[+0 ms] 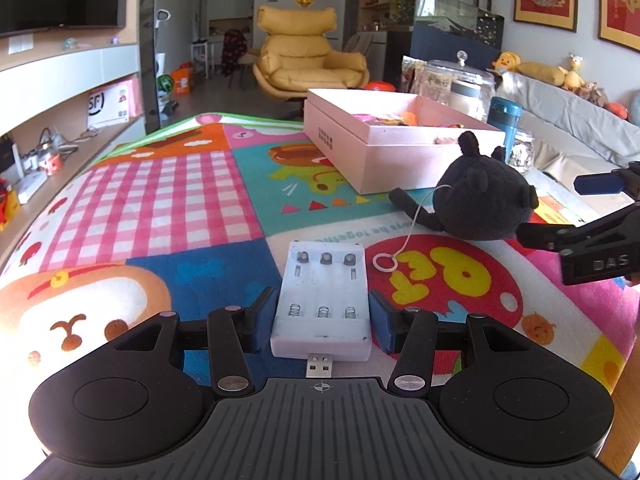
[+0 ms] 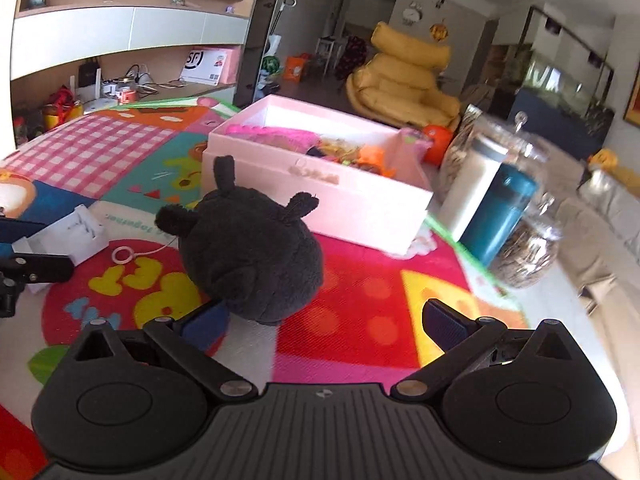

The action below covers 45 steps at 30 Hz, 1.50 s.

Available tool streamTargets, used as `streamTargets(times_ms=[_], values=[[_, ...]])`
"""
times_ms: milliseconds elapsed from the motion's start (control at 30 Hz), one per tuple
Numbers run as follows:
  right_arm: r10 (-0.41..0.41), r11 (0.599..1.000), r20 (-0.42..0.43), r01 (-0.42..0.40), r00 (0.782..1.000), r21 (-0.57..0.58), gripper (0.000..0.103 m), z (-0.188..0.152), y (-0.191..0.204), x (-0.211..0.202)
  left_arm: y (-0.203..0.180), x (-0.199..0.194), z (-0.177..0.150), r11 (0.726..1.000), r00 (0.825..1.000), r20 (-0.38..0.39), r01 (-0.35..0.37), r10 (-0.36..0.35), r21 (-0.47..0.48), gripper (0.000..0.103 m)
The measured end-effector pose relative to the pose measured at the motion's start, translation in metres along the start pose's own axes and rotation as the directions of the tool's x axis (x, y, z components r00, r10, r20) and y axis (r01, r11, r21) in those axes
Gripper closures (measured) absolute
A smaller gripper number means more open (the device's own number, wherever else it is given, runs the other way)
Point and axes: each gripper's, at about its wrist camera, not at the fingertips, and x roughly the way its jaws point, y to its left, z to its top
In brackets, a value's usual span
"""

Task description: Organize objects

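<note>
Between the half-open left gripper (image 1: 320, 316) fingers, long axis running straight ahead along them, lay the white battery charger (image 1: 323, 300), pads flanking it with contact unconfirmed, while the empty, wide-open right gripper (image 2: 324, 320) sat beside the black plush toy (image 2: 252, 256).

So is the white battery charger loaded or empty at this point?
Empty. All three slots of the white battery charger show bare springs and contacts, with no batteries in them. It lies flat on the play mat between the left gripper fingers.

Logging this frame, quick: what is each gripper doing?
Left gripper: shut on the white battery charger.
Right gripper: open, holding nothing.
</note>
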Motion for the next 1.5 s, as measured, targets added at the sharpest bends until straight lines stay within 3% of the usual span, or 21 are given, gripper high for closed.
streamTargets(times_ms=[100, 167, 500, 600, 733, 900, 1033, 1100, 1133, 1267, 1400, 1500], values=[[0.132, 0.989, 0.016, -0.133, 0.991, 0.062, 0.000, 0.008, -0.008, -0.012, 0.001, 0.000, 0.000, 1.000, 1.000, 0.001, 0.002, -0.002, -0.004, 0.049], [0.169, 0.981, 0.028, -0.171, 0.985, 0.088, 0.000, 0.016, -0.009, -0.013, 0.001, 0.000, 0.000, 1.000, 1.000, 0.001, 0.003, -0.003, -0.005, 0.049], [0.115, 0.956, 0.094, -0.136, 0.989, 0.259, 0.000, 0.058, -0.040, 0.028, 0.002, -0.001, -0.001, 1.000, 1.000, 0.004, 0.008, -0.008, -0.014, 0.049], [0.165, 0.929, 0.029, -0.165, 0.986, 0.332, 0.000, 0.065, -0.059, 0.052, 0.002, -0.001, -0.001, 1.000, 1.000, 0.004, 0.009, -0.009, -0.016, 0.049], [0.358, 0.874, -0.065, -0.310, 0.932, 0.373, 0.000, 0.046, -0.056, 0.068, 0.002, -0.001, -0.001, 1.000, 1.000, 0.005, 0.010, -0.010, -0.017, 0.049], [0.466, 0.863, -0.075, -0.435, 0.882, 0.256, 0.000, 0.021, -0.019, 0.043, 0.002, -0.001, -0.001, 1.000, 1.000, 0.004, 0.008, -0.008, -0.014, 0.049], [0.438, 0.894, -0.085, -0.424, 0.895, 0.147, 0.007, 0.015, 0.007, 0.029, 0.001, 0.000, -0.001, 1.000, 1.000, 0.001, 0.002, -0.002, -0.007, 0.049], [0.456, 0.886, -0.089, -0.442, 0.885, 0.141, 0.026, 0.017, 0.011, 0.025, 0.000, 0.000, -0.001, 1.000, 1.000, 0.000, 0.001, -0.001, -0.006, 0.049], [0.460, 0.884, -0.092, -0.446, 0.883, 0.141, 0.029, 0.019, 0.012, 0.024, 0.000, 0.000, 0.000, 1.000, 1.000, 0.000, 0.001, -0.001, -0.005, 0.049], [0.399, 0.915, -0.072, -0.391, 0.914, 0.100, 0.030, 0.026, 0.010, 0.013, 0.000, -0.001, -0.001, 1.000, 1.000, 0.004, -0.002, 0.002, -0.007, 0.050], [0.361, 0.929, 0.002, -0.360, 0.933, 0.090, 0.030, 0.031, -0.017, -0.011, 0.000, -0.001, 0.003, 1.000, 1.000, -0.021, -0.007, 0.007, 0.002, 0.050], [0.337, 0.934, 0.051, -0.340, 0.940, 0.106, 0.030, 0.038, -0.045, -0.025, 0.005, -0.003, 0.026, 0.998, 0.999, -0.032, 0.040, -0.042, -0.058, 0.051]])
